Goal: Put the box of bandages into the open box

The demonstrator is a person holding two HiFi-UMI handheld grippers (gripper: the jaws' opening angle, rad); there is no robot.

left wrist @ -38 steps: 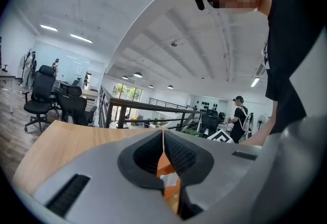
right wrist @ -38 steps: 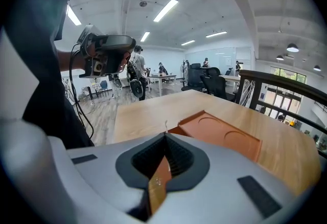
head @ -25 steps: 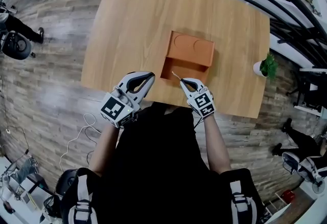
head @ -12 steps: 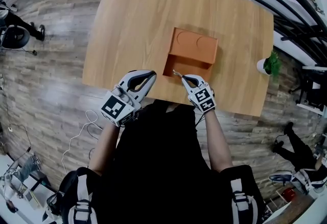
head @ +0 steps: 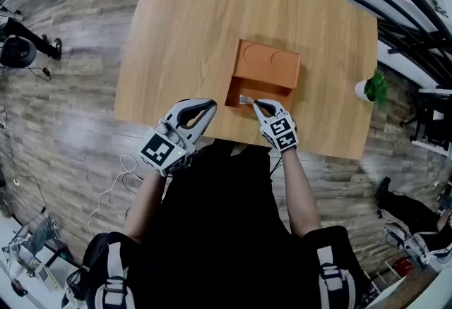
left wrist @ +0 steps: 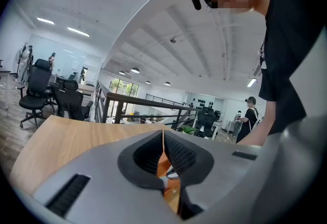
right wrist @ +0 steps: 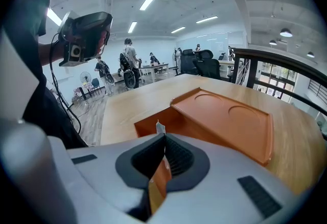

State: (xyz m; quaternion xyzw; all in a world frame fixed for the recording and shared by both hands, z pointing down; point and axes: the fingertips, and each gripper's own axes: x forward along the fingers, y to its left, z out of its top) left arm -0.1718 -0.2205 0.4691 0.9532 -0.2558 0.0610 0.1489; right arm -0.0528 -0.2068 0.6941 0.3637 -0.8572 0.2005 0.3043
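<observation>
**Your right gripper has dipped toward the open box; your left has kept its place**

Since a second ago, your right gripper (head: pixel 256 103) has sunk slightly and edged forward toward the open box (head: pixel 282 94). Your left gripper (head: pixel 208 104) sits where it was, over the near edge of the desk (head: pixel 183 32).

The right gripper's jaws are pressed together on a thin pale packet (head: pixel 246 99). In the right gripper view only a sliver of it (right wrist: pixel 160 127) pokes up from the seam between the jaws. It is too small and thin to tell whether this is the bandage box seen edge-on. From the head view, the packet hangs over the near left part of the box's open compartment. The pictures do not show whether it touches the floor of the box.

The box is orange and stands in the middle of the desk, toward your side. Its lid (head: pixel 268 64) is swung back on the far side and has two round recesses in it. In the right gripper view the lid (right wrist: pixel 230 120) slopes away to the right, and the box's near wall (right wrist: pixel 148 125) is just past the jaws.

The left gripper (left wrist: pixel 163 138) is closed with its jaws meeting and nothing between them. It lies to the left of the box, near it but apart.

A small potted plant (head: pixel 371 87) stands at the desk's right edge.
</observation>
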